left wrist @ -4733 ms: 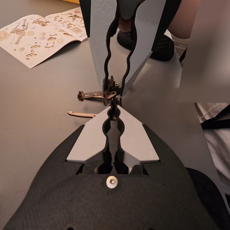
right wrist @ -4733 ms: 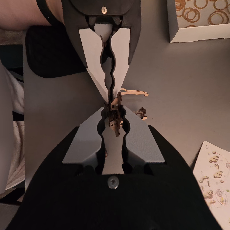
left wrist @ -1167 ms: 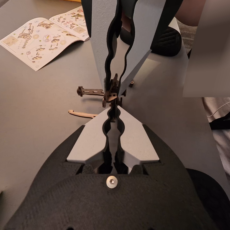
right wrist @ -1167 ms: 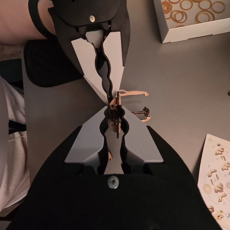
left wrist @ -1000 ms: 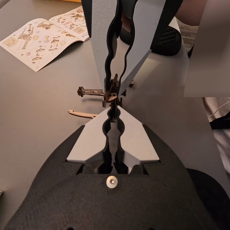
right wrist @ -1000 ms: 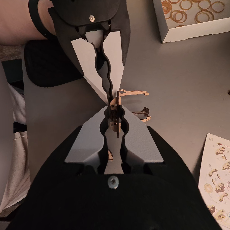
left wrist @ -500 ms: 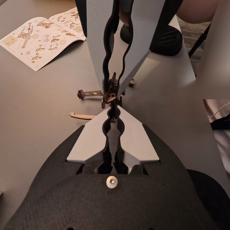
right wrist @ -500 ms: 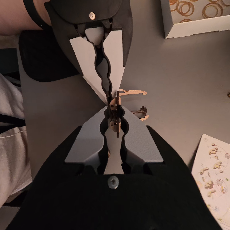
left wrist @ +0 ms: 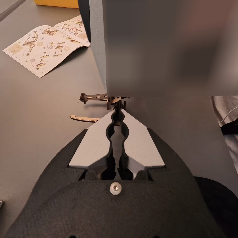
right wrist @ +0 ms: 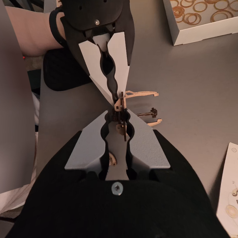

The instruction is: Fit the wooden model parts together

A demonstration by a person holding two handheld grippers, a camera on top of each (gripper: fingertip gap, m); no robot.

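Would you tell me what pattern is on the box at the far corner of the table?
The box is pale with overlapping golden-brown rings, best seen in the right wrist view.

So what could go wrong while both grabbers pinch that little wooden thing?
1. The wooden model assembly is thin and slotted, and both the left gripper and the right gripper pinch it from opposite ends, so a twist might snap a tab.
2. It hangs above the table; a slip could drop it onto the loose curved strip or the slotted bar below and scatter them.
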